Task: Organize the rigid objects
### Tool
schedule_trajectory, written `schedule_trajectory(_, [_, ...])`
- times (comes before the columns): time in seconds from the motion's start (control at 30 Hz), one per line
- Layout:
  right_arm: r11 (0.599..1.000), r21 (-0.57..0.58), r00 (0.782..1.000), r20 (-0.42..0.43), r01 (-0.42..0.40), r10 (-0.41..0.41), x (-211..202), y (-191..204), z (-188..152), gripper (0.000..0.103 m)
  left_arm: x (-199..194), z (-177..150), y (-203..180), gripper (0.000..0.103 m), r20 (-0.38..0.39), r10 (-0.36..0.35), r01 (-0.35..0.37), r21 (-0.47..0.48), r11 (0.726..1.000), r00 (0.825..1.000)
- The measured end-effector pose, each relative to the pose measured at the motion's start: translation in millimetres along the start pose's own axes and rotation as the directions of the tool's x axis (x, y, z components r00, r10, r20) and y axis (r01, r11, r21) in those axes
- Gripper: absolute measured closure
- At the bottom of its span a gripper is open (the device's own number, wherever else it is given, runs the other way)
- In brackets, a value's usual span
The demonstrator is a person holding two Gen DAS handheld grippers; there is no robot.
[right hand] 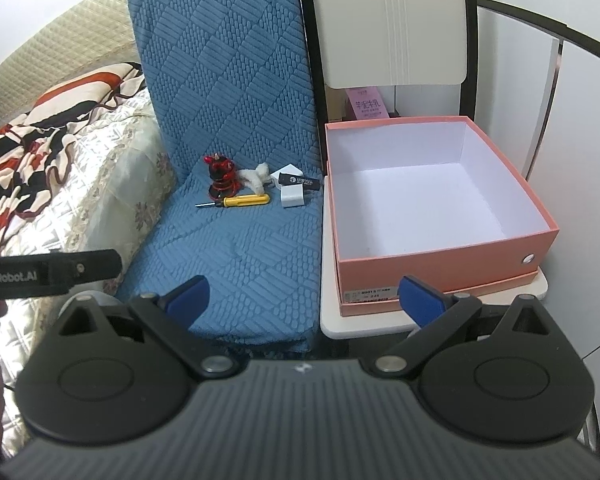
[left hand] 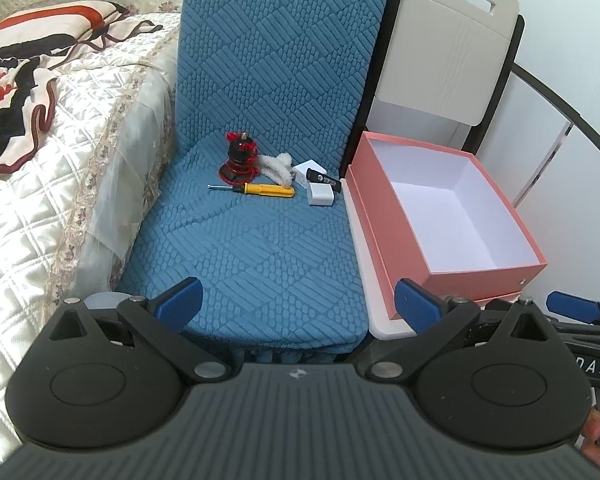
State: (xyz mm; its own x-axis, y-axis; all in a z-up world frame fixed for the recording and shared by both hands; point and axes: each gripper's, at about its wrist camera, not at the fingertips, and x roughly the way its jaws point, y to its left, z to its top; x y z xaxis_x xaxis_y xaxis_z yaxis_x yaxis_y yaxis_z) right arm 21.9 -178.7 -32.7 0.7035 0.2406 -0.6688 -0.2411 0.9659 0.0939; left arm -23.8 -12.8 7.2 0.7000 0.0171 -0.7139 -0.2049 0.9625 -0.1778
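Both the left gripper (left hand: 296, 300) and the right gripper (right hand: 304, 298) have wide-open jaws holding nothing. The yellow screwdriver (left hand: 260, 189) lies far ahead of the jaws, the pink box (right hand: 440, 216) ahead and right. The things sit crowded, so grabbing one could bump another; the black tube (left hand: 324, 179) hides part of the white blocks (left hand: 320, 194).

Each claw (left hand: 298, 306) (right hand: 304, 300) has blue fingertip pads (left hand: 179, 302), black linkage arms, silver pivot screws and a ribbed grey body.

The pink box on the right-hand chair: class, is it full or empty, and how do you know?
Empty. The pink box has no lid on, and both views show its bare white floor and walls; every small item lies on the blue chair.
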Motion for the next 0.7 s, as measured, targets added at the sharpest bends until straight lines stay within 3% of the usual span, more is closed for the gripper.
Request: schedule_trajectory(0.7, [1.0, 0.015, 0.999, -0.027, -0.021, 0.022, 2.6, -3.0, -6.1, 0.0, 9.2, -9.4, 1.5, 0.0, -0.03, -0.014, 0.015, 0.004, 1.0, 0.999])
